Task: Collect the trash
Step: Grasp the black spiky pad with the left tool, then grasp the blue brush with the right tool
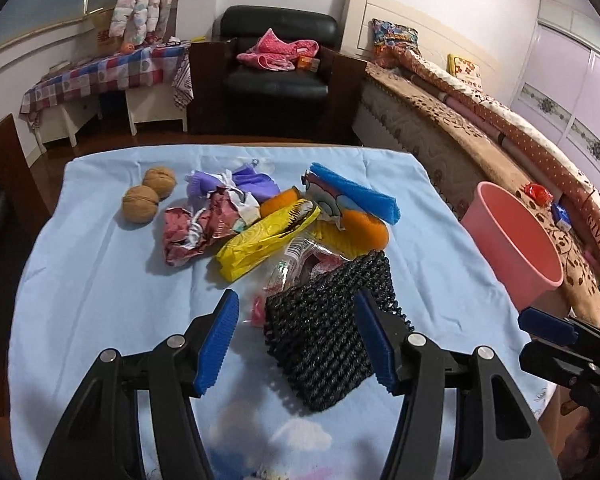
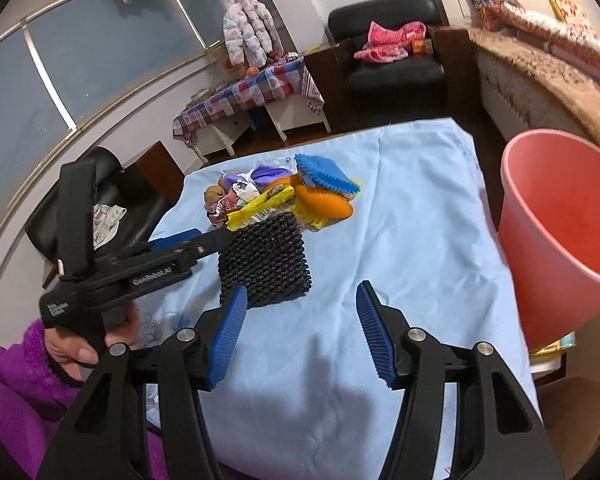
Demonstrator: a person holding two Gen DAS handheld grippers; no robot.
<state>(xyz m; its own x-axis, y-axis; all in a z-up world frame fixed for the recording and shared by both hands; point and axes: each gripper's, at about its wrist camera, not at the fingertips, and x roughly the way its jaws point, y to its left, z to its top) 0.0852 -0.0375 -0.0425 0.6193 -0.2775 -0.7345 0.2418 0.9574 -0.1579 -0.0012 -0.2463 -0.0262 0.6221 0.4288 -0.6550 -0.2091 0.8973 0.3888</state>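
Hovering open, right tongs (image 2: pixel 300 332) over bare cloth (image 2: pixel 420 220).

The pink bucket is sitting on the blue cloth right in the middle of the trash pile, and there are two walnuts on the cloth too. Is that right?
Not quite. The pink bucket isn't in the trash pile; it stands off the blue cloth, beside its right edge, as the left wrist view shows. The two walnuts really are on the cloth.

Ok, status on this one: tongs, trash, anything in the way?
Left tongs open around black foam mesh, not clamped. Right tongs open, empty. Trash pile untouched; pink bucket clear.
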